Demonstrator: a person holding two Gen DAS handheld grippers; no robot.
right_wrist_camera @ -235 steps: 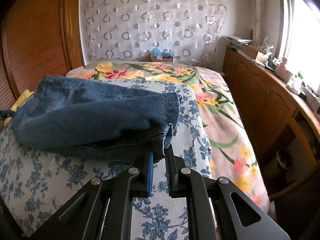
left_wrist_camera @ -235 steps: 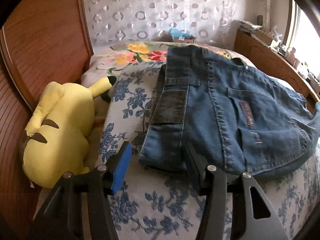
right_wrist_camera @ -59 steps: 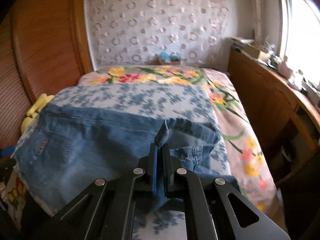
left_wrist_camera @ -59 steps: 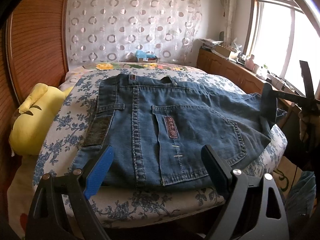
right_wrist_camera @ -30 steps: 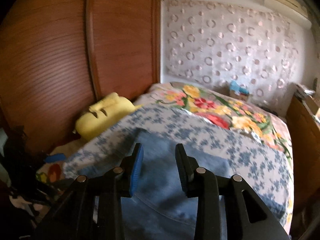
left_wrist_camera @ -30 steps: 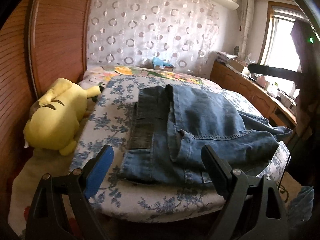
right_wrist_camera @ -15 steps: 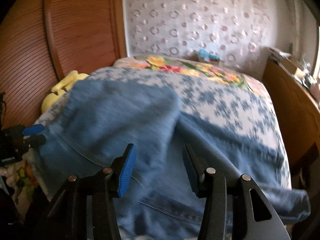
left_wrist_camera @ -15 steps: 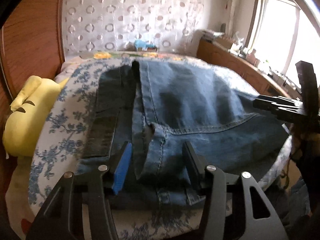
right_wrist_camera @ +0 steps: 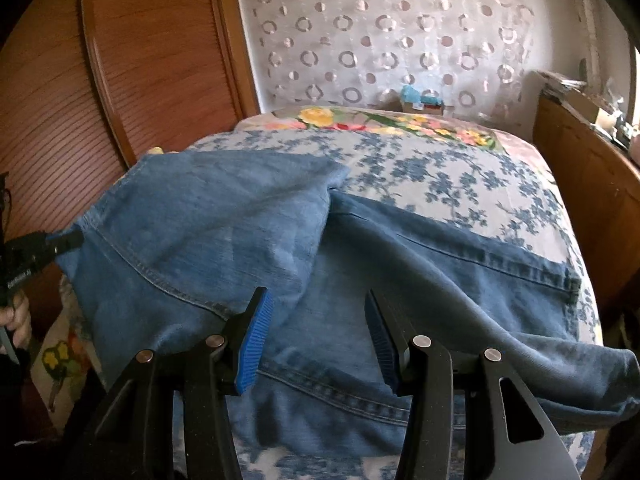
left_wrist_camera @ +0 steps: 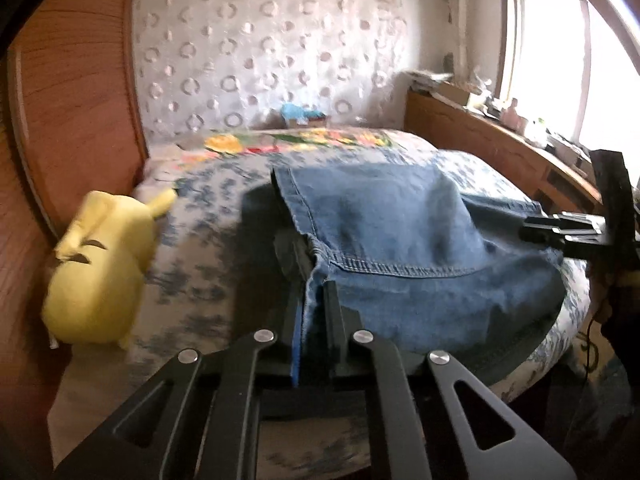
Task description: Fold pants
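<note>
The jeans (left_wrist_camera: 400,240) lie on the bed (left_wrist_camera: 208,248), spread over its blue-flowered cover, with one part folded across the rest so a seam and stitched edge face up. In the right wrist view the jeans (right_wrist_camera: 280,248) reach from the left edge of the bed to a leg end hanging at the lower right. The left claw (left_wrist_camera: 314,312) is pinched tight on a raised denim edge at the near left side of the fold. The right claw (right_wrist_camera: 316,336) stands wide apart, hovering over the denim with nothing between its pads. A yellow plush toy (left_wrist_camera: 100,264) lies on the bed beside the jeans, against the wooden wardrobe (left_wrist_camera: 72,92).
</note>
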